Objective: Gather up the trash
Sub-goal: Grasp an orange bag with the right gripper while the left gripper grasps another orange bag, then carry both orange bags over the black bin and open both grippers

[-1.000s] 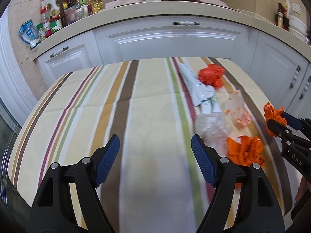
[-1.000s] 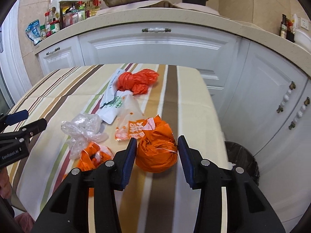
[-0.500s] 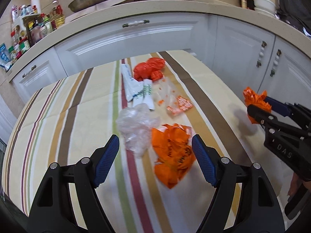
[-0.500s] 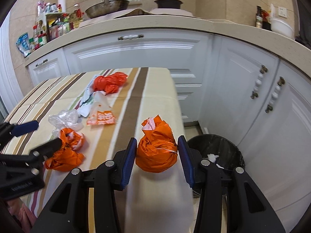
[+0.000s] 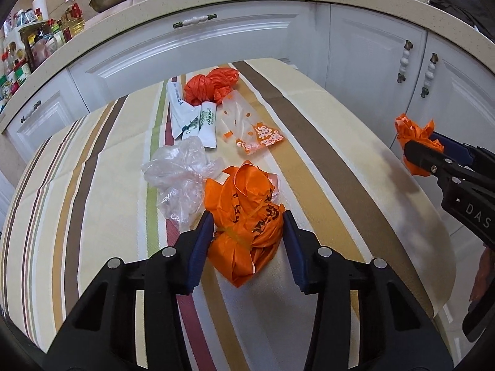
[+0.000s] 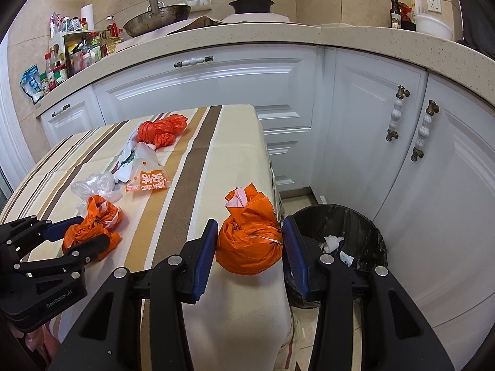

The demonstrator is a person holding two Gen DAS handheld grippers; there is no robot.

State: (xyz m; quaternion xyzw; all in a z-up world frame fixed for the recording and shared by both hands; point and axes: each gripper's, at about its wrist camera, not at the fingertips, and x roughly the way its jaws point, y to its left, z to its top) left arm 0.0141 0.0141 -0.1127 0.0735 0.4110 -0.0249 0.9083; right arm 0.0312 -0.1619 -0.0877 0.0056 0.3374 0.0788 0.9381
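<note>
My right gripper (image 6: pixel 249 241) is shut on a knotted orange bag (image 6: pixel 249 238) and holds it in the air past the table's right edge, left of the black-lined trash bin (image 6: pixel 368 228) on the floor. It also shows in the left wrist view (image 5: pixel 416 145). My left gripper (image 5: pixel 247 232) has closed around a second crumpled orange bag (image 5: pixel 247 213) lying on the striped tablecloth (image 5: pixel 92 167); it also shows in the right wrist view (image 6: pixel 92 228). Behind it lie a clear plastic bag (image 5: pixel 182 173), an orange-printed wrapper (image 5: pixel 260 136), white pouches (image 5: pixel 201 120) and a red-orange bag (image 5: pixel 213 86).
White kitchen cabinets (image 6: pixel 371 123) wrap around behind and to the right of the table. The counter holds a wok (image 6: pixel 157 18), a black pot (image 6: pixel 250 3) and bottles (image 6: pixel 77 49). The bin holds some white scraps and stands close to the cabinet doors.
My left gripper swung right, moved over the orange bag on the table and closed around it. My right gripper carried its orange bag right, off the table edge, near the bin.
</note>
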